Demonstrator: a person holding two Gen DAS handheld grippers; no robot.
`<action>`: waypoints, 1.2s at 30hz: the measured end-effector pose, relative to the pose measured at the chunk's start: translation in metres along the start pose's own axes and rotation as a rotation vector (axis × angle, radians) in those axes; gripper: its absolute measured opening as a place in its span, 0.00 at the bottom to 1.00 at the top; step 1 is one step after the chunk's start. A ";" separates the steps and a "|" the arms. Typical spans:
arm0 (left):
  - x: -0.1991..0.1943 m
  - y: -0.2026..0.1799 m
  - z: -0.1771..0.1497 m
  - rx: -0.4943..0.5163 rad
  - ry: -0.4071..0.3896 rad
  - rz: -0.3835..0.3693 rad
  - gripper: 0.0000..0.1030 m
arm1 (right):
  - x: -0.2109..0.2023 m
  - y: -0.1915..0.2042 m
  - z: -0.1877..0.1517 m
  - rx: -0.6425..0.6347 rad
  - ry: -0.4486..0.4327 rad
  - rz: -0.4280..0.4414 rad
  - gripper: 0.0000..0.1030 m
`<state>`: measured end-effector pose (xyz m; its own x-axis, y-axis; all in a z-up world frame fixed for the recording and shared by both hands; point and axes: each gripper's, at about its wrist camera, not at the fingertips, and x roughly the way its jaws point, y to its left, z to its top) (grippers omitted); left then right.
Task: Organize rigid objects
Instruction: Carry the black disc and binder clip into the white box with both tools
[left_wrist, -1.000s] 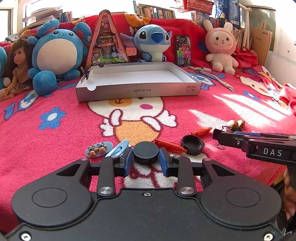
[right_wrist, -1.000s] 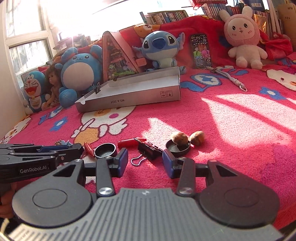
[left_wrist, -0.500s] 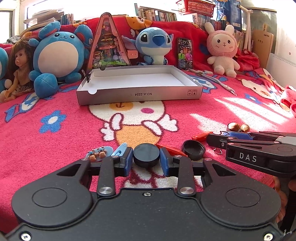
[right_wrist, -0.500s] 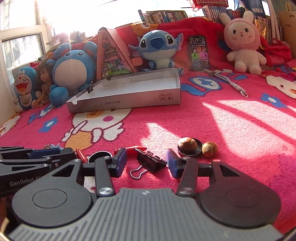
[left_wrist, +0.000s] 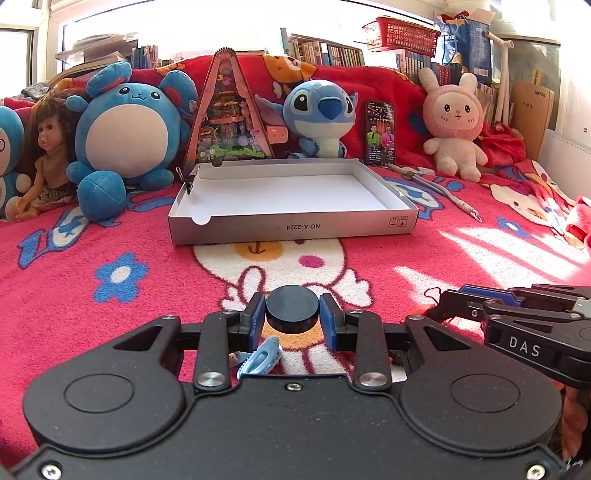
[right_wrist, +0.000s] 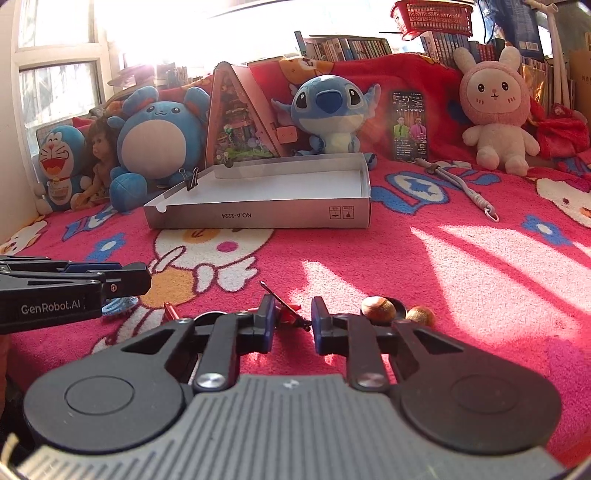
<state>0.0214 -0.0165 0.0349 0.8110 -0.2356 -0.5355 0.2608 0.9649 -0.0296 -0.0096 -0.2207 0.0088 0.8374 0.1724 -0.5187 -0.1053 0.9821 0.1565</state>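
The left tool (left_wrist: 292, 325) is clamped on a round black plastic cap (left_wrist: 292, 309), its blue pads pressing the cap's sides and holding it clear of the red cartoon-print blanket (left_wrist: 110, 314) that covers the bed. Just under that tool lies a small pale-blue ribbed clip (left_wrist: 260, 359), touching the blanket. The right tool (right_wrist: 291, 325) has just been closing and now stands narrow, with a black metal binder clip (right_wrist: 291, 314) between its pads — one wire handle sticks up and to the left; the grip looks firm, though the clip's body is mostly hidden behind the fingers. Beside that tool, to its right, a brown walnut (right_wrist: 378, 308) sits in a shallow dark lid (right_wrist: 398, 306), and a second, smaller brown nut (right_wrist: 420, 315) lies just beside it on the blanket. A red pen-like piece (right_wrist: 170, 310) shows to the left of the right tool, partly hidden. Farther back on the bed rests a shallow open grey cardboard box with a white inside (left_wrist: 291, 225), with another black binder clip (right_wrist: 192, 179) pinched on its far left corner. Behind the box — a round blue plush (left_wrist: 129, 136), a blue-and-white big-eared plush (left_wrist: 319, 114) and a pink rabbit plush (left_wrist: 456, 127) leaning along the back.
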 end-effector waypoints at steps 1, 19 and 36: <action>0.000 0.001 0.002 -0.003 -0.004 0.002 0.29 | -0.001 0.000 0.002 0.000 -0.006 0.001 0.23; 0.025 0.025 0.060 -0.045 -0.058 -0.005 0.29 | 0.024 -0.024 0.056 0.104 -0.056 0.017 0.03; 0.031 0.022 0.042 -0.054 -0.015 -0.014 0.29 | 0.053 0.003 0.025 -0.092 0.131 0.054 0.64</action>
<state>0.0743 -0.0069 0.0535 0.8151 -0.2504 -0.5224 0.2440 0.9663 -0.0825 0.0485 -0.2103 0.0029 0.7530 0.2275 -0.6174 -0.2020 0.9730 0.1122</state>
